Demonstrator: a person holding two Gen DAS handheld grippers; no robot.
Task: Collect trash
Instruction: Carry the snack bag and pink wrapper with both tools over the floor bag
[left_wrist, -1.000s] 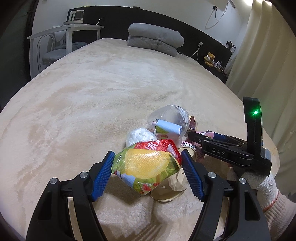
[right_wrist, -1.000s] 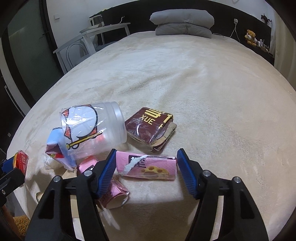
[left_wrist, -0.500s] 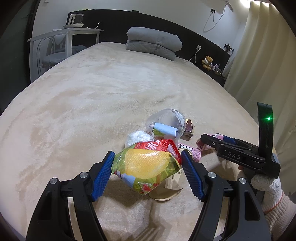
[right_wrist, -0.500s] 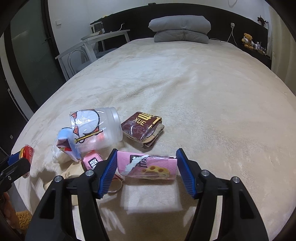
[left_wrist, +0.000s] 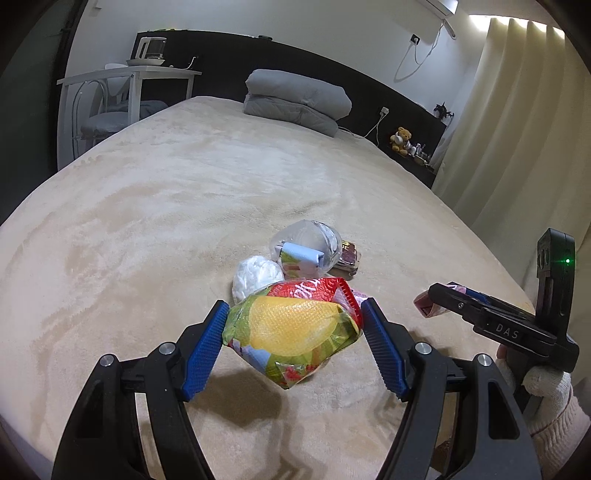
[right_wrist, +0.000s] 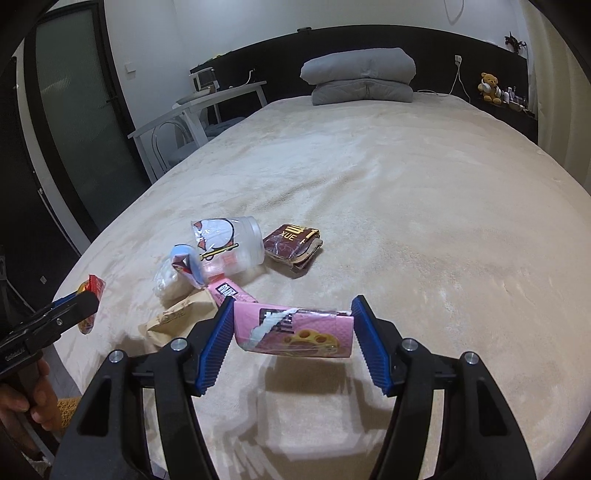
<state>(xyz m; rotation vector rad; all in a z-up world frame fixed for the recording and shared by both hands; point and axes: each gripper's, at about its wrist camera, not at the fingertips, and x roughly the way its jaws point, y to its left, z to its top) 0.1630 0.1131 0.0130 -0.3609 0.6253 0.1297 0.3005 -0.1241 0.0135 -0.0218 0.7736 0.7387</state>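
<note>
1. Our left gripper (left_wrist: 293, 341) is clenched on a crumpled yellow, green and red snack bag (left_wrist: 295, 328), its blue pads pressing both ends; the bag hangs clear of the beige bed cover (left_wrist: 166, 221), with its shadow below.
2. Our right gripper (right_wrist: 293, 339) grasps a pink carton (right_wrist: 299, 328) with a torn white strip, held level between the pads and lifted off the cover.
3. In the left wrist view, that right gripper sits at the right edge, carried by a hand in a white knit glove (left_wrist: 546, 413).
4. The remaining trash lies in a loose cluster on the bed: a clear plastic cup (right_wrist: 231, 242) on its side, a brown wrapper (right_wrist: 293, 245) just beside it, a white crumpled wad (left_wrist: 256, 275), a tan paper bag (right_wrist: 177, 319) and a small pink packet (right_wrist: 229, 291).
5. A folded grey duvet (right_wrist: 360, 75) rests at the headboard, well apart from the trash.
</note>
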